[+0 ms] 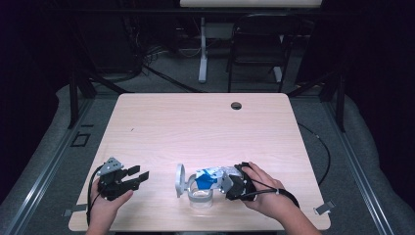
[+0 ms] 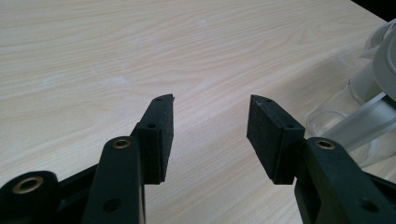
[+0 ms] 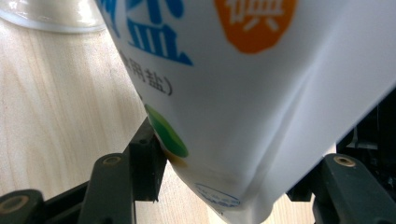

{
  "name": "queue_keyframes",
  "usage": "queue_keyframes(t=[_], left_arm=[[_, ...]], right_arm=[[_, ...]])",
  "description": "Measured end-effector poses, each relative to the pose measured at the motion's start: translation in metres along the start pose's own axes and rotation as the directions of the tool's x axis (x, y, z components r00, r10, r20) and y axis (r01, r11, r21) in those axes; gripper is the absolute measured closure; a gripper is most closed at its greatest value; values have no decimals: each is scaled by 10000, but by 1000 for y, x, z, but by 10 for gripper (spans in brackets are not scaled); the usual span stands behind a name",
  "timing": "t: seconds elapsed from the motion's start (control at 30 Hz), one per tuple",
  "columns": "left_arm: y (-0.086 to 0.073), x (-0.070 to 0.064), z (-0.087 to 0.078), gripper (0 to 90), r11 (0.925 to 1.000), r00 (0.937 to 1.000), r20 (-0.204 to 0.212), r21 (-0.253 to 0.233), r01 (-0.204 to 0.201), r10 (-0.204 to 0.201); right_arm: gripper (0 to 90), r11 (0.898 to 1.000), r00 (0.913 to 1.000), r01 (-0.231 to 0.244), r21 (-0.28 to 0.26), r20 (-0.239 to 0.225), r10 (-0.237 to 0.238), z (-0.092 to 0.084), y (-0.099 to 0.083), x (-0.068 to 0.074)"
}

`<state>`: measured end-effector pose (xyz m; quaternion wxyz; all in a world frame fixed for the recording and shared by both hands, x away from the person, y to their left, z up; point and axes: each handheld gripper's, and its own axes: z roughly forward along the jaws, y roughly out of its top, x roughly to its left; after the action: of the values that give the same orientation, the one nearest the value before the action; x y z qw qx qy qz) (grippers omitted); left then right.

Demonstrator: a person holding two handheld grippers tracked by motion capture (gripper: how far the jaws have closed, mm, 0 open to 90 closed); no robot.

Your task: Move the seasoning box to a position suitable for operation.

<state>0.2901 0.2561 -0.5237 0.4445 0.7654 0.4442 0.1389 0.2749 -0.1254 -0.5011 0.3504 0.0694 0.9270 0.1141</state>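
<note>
The white salt bag (image 1: 211,176), its top cut off in the right gripper view, lies tilted over a clear jar (image 1: 199,195) near the counter's (image 1: 195,122) front edge, clamped in the right tool (image 1: 230,182). The left tool (image 1: 139,176) rests released, empty, near the front left corner.

Between your right gripper's (image 3: 224,186) black jaws you have a white plastic salt bag (image 3: 261,93) printed with large blue characters, an orange patch bearing white characters, small grey print, a green oval merging into yellow-orange, and a faint blue round stamp near its bottom corner. Beyond your left gripper's (image 2: 210,128) black jaws, with their brass-coloured rivets, the pale wood-grain bench (image 2: 140,46) shows fine tan streaks. To their right stands a clear jar with a light grey lid (image 2: 373,93).
</note>
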Motion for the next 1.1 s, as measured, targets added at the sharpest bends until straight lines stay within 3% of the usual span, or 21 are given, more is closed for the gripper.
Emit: queue_keyframes(t=[0.43, 1.1], left_arm=[[0, 0, 0, 515, 10000, 10000, -15, 0, 31, -31], [-1, 2, 0, 514, 10000, 10000, 14, 25, 57, -57]], right_arm=[[429, 9999, 9999, 125, 21, 83, -125, 0, 1, 0], [430, 9943, 9927, 976, 419, 674, -1003, -4, 7, 0]])
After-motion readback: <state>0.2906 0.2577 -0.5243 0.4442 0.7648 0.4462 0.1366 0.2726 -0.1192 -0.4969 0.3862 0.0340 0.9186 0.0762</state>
